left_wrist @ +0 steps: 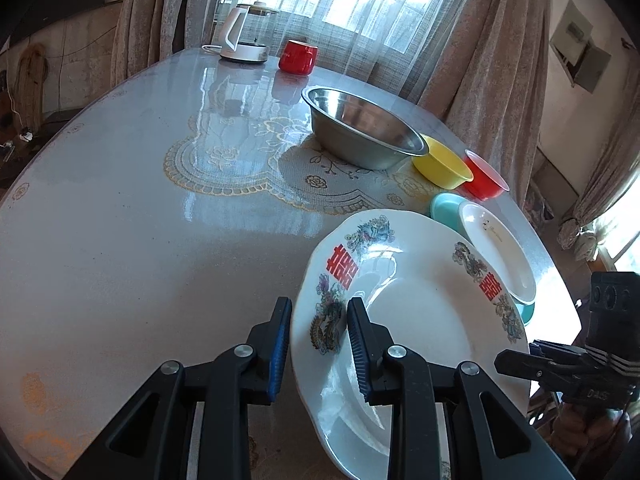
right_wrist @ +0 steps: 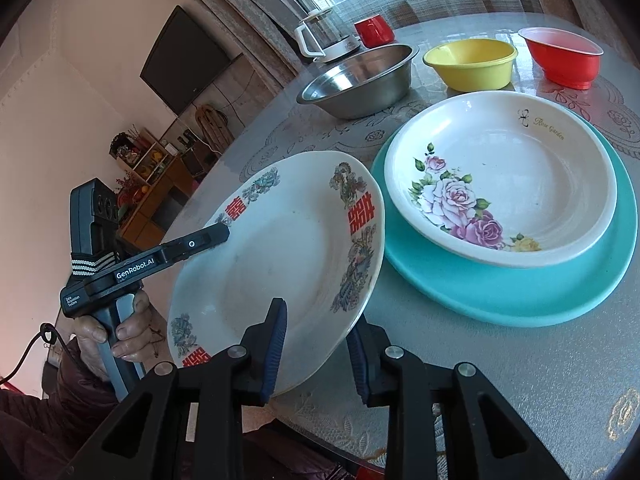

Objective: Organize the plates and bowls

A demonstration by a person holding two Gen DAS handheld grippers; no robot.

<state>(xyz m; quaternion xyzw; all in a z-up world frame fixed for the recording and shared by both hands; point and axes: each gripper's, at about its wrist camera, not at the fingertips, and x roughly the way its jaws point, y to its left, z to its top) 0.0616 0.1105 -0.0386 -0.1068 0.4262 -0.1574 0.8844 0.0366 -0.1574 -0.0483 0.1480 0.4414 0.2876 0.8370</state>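
Observation:
A white plate with dragons and red characters (left_wrist: 416, 312) is held tilted above the table; it also shows in the right wrist view (right_wrist: 280, 264). My left gripper (left_wrist: 318, 352) has its fingers on either side of the plate's left rim. My right gripper (right_wrist: 316, 356) straddles the plate's near rim, and shows at the right edge of the left wrist view (left_wrist: 520, 360). To the right, a white rose-pattern plate (right_wrist: 500, 184) rests on a teal plate (right_wrist: 520, 288). Behind stand a steel bowl (right_wrist: 360, 80), a yellow bowl (right_wrist: 472, 64) and a red bowl (right_wrist: 564, 56).
A white kettle (left_wrist: 244, 36) and a red cup (left_wrist: 298, 56) stand at the table's far edge by the curtained window. The table (left_wrist: 140, 240) has a lace-pattern cover under glass. A wall TV (right_wrist: 184, 60) and shelves are off to the left.

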